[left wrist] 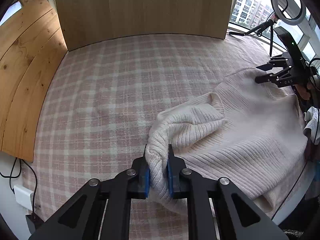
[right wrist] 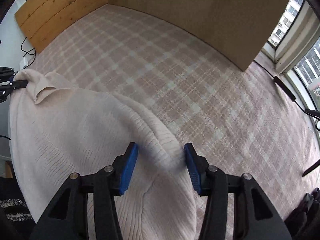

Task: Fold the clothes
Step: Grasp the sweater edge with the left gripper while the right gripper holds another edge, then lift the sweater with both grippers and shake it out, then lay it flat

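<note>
A big bed with a pink and white checked cover (left wrist: 104,92) fills most of both views. A pale wooden board (left wrist: 144,8) stands at the far end of the bed. A darker board of orange wood planks (left wrist: 24,64) stands along one side. Windows (right wrist: 300,46) show tall buildings outside.

A cream ribbed sweater (left wrist: 250,124) lies spread on the cover, on the side of the bed near the person. Its collar (left wrist: 217,100) faces the middle of the bed. One sleeve (left wrist: 186,124) is folded over onto the body of the sweater.

The left gripper (left wrist: 158,172) points down at the bed. Its two blue pads (left wrist: 146,177) are squeezed onto a thick bunch of the sleeve, so it has a tight hold on the sweater. The pads stay a little apart only because the knit is between them.

The right gripper (right wrist: 161,166) points down too. Its blue pads (right wrist: 130,166) stand apart. A raised fold at the sweater's edge (right wrist: 160,146) runs between them. The right-hand pad looks to be touching the fold and the other pad does not, so it is not pinching yet. The fold looks blurry there.

A round ring light (left wrist: 288,0) on a stand sits by the window.
</note>
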The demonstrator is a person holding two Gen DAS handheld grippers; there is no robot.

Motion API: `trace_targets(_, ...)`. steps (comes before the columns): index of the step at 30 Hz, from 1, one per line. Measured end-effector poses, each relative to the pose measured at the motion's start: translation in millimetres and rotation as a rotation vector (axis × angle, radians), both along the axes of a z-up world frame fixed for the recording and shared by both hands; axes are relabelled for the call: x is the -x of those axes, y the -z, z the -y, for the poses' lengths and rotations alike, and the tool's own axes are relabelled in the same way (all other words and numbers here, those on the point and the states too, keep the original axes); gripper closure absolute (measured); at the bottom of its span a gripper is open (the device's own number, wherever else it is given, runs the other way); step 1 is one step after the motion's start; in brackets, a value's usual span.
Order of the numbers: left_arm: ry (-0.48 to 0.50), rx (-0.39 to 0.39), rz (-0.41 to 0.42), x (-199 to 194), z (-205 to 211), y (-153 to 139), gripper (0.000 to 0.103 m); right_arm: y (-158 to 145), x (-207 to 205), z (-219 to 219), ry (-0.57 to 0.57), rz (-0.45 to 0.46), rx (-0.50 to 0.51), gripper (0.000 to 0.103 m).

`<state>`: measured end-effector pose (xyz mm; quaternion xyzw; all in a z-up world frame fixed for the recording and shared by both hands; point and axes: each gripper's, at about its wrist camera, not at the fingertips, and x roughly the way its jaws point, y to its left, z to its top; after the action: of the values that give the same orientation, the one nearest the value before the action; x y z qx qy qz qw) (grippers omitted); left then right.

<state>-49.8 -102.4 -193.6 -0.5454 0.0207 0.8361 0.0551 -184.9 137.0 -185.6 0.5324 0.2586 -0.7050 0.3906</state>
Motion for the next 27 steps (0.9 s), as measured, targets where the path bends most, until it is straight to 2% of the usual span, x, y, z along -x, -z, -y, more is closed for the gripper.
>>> trace_targets(1, -0.015, 0.016, -0.007, 3.3, 1.8, 0.2, 0.076, -1.6, 1.2, -1.4, -0.001, 0.011, 0.013, 0.094)
trace_targets(4, -0.045, 0.067, -0.029, 14.9, 9.8, 0.3, 0.071, -14.5, 10.4, -15.1, 0.034, 0.039, 0.084, 0.093)
trace_targets(5, -0.032, 0.052, -0.032, 17.6, 11.7, -0.2, 0.071, -20.9, 17.2, -25.0, 0.074, 0.046, 0.119, 0.093)
trace_targets(8, 0.036, 0.016, -0.015, 25.3, 14.1, 3.0, 0.059, -32.1, 26.2, -49.8, 0.137, 0.059, 0.170, 0.093)
trace_targets(12, 0.097, 0.016, 0.029, 37.5, 13.0, 15.8, 0.055, -33.8, 18.8, -57.9, 0.124, 0.044, 0.158, 0.093)
trace_targets(18, 0.144, -0.051, 0.083, 36.2, 11.6, 28.5, 0.056, -26.4, 11.3, -52.8, 0.123, 0.038, 0.147, 0.093)
trace_targets(20, 0.139, -0.082, 0.095, 35.1, 14.9, 32.6, 0.060, -23.6, 10.9, -52.5, 0.131, 0.043, 0.145, 0.093)
trace_targets(22, 0.133, -0.129, 0.103, 32.2, 15.9, 33.2, 0.076, -22.3, 10.3, -52.1, 0.137, 0.044, 0.143, 0.093)
trace_targets(24, 0.128, -0.165, 0.109, 27.3, 16.2, 32.1, 0.081, -23.8, 7.6, -52.6, 0.139, 0.040, 0.146, 0.093)
trace_targets(26, 0.123, -0.160, 0.094, 20.3, 13.4, 29.4, 0.086, -26.3, 4.6, -53.6, 0.138, 0.033, 0.151, 0.093)
trace_targets(27, 0.121, -0.156, 0.086, 16.7, 11.9, 27.9, 0.097, -28.3, 2.6, -54.4, 0.140, 0.026, 0.153, 0.093)
